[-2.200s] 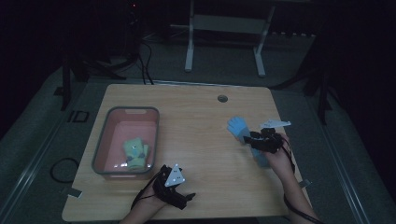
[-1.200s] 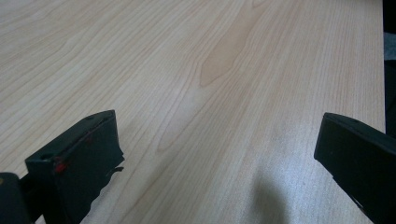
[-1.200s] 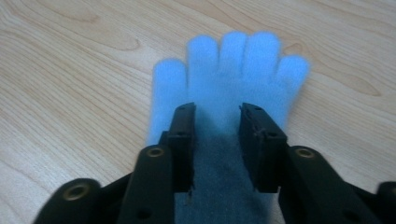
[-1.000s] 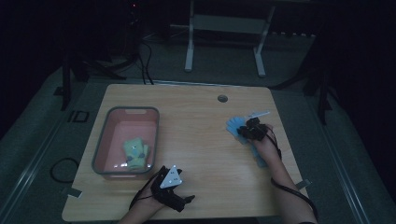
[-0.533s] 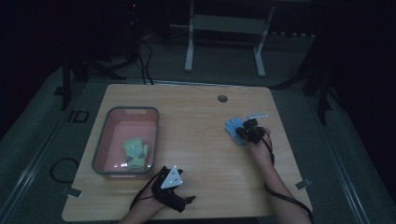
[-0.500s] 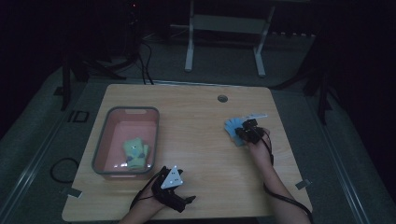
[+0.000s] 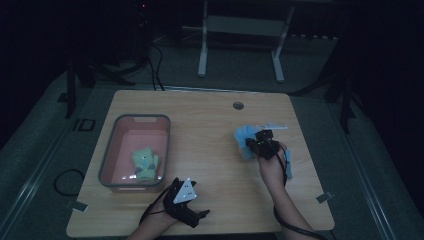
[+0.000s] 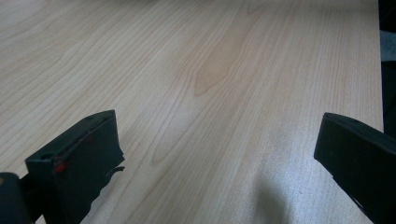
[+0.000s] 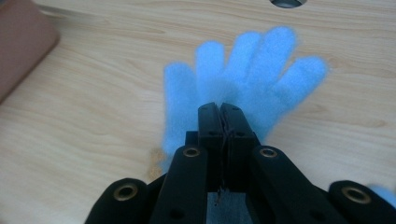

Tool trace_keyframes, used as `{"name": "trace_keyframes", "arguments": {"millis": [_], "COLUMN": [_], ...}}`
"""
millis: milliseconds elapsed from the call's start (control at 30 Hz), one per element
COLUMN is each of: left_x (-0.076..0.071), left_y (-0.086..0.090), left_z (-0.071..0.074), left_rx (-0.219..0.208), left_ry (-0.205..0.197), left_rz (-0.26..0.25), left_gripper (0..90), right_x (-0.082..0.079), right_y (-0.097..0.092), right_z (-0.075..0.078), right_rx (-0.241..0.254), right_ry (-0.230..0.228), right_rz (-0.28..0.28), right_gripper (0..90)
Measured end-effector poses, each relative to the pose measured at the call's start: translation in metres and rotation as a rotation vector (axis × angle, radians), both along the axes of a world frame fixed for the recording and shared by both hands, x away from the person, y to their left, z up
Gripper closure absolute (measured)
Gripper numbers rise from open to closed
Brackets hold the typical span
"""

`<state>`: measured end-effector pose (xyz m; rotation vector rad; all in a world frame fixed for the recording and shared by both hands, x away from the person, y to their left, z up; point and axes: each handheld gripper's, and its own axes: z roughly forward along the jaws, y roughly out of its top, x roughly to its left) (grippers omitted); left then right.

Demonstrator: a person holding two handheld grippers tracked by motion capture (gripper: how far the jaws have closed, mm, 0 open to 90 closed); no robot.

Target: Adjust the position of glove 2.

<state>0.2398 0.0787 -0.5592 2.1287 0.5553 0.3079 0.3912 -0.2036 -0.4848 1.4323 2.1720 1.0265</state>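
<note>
so, starting at my far left, the pink tub sits on the wooden table, and a green glove lies inside it toward the near end. a dull pink corner of that tub also shows at the top left of the right gripper view.

next along, near the table's front edge, my left gripper rests low in my left hand, grey three-cornered plate on top. in the left gripper view its two black jaws stand wide apart with nothing but bare wood grain between them, so that claw is open and has hold of nothing.

past the middle of the table, a small round hole sits near the far edge.

over on the right, my right gripper is held by my right hand right over the blue glove. in the right gripper view its jaws have just been closing and now meet, pressed together on the glove's fabric at the palm, with the blue glove spreading its fingers out beyond the tips, toward the hole. a little more blue fabric peeks out at the lower right edge of that view.
</note>
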Motion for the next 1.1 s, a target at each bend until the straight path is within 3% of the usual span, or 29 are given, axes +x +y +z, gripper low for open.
{"name": "trace_keyframes", "arguments": {"millis": [100, 333, 533, 867, 1000, 1100], "left_x": [0.001, 0.002, 0.003, 0.004, 0.004, 0.004], "left_y": [0.000, 0.000, 0.001, 0.002, 0.003, 0.003], "left_z": [0.000, 0.003, 0.002, 0.002, 0.002, 0.002], "left_rx": [0.002, -0.004, -0.005, -0.005, -0.010, -0.004], "left_ry": [-0.002, -0.028, -0.031, -0.031, -0.029, -0.036], "left_rz": [0.003, 0.014, 0.022, 0.017, 0.017, 0.018], "left_gripper": [0.7, 0.7, 0.7, 0.7, 0.7, 0.7], "right_x": [-0.014, -0.043, -0.061, -0.066, -0.062, -0.061], "right_y": [0.007, 0.020, 0.026, 0.033, 0.033, 0.036], "right_z": [0.002, -0.008, -0.019, -0.049, -0.054, -0.060], "right_rx": [0.001, 0.053, 0.033, 0.021, 0.016, -0.012], "right_ry": [-0.010, 0.024, 0.030, 0.088, 0.089, 0.088], "right_rz": [0.002, 0.004, -0.050, -0.083, -0.101, -0.112], "right_gripper": [88.0, 88.0, 88.0, 87.9, 86.7, 78.7]}}
